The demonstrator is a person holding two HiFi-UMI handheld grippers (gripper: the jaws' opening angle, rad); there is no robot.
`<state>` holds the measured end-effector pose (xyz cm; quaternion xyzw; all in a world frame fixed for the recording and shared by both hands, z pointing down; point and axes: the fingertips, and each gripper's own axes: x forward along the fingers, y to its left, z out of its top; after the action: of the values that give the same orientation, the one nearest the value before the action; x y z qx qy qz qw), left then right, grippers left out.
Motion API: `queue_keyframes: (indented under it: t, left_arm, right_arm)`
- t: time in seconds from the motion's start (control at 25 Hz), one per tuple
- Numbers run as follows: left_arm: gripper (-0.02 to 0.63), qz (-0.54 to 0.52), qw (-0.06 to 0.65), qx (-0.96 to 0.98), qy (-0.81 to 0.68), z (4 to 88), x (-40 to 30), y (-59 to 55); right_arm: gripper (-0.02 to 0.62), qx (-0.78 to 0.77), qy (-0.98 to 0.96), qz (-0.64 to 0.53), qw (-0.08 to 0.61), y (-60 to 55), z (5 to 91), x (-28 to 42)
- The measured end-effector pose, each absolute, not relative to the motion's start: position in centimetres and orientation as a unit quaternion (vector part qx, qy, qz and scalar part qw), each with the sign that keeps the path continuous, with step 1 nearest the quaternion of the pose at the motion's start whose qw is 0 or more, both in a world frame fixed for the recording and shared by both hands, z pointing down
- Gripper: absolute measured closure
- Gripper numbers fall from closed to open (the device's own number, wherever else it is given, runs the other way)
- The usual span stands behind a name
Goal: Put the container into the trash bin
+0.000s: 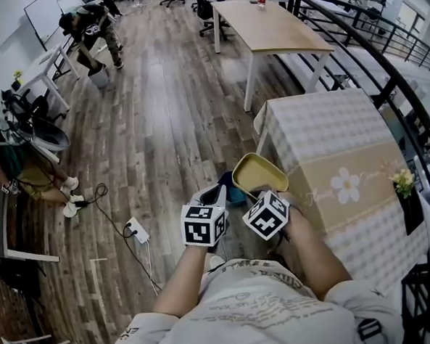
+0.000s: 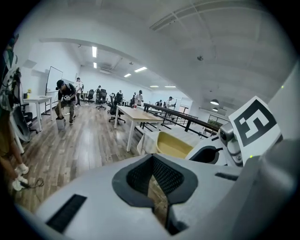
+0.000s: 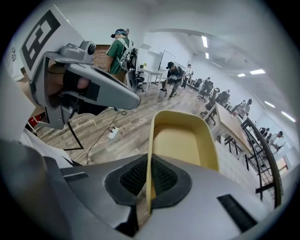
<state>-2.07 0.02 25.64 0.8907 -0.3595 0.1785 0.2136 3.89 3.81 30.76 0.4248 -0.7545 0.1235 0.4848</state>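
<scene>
Yellow container (image 3: 185,140), rim pinched in right tongs (image 3: 147,186), long axis pointing away

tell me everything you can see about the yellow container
The container is a pale yellow, shallow tub with rounded corners and a raised rim, plastic by its look, and empty inside. The right hand-held gripper is shut on one side wall, with the thin rim pinched between its dark pads. It is held in the air above the wooden floor, close beside the cloth-covered table. Nothing else is seen touching it.
</scene>
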Motion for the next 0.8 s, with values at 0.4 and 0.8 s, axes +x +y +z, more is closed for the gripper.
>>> queue_keyframes:
  t: [0.4, 0.8]
  left_arm:
    - [0.6, 0.198, 0.262, 0.877, -0.351, 30.5, -2.7, -3.1]
    - [0.601, 0.232, 0.325, 0.833, -0.383, 39.1, -1.4, -8.1]
  right_arm:
    - [0.589, 0.401, -0.746, 0.167, 0.504, 0.9, 35.0, 3.4]
    - [0.589, 0.334, -0.745, 0.222, 0.532, -5.1, 44.8, 6.4]
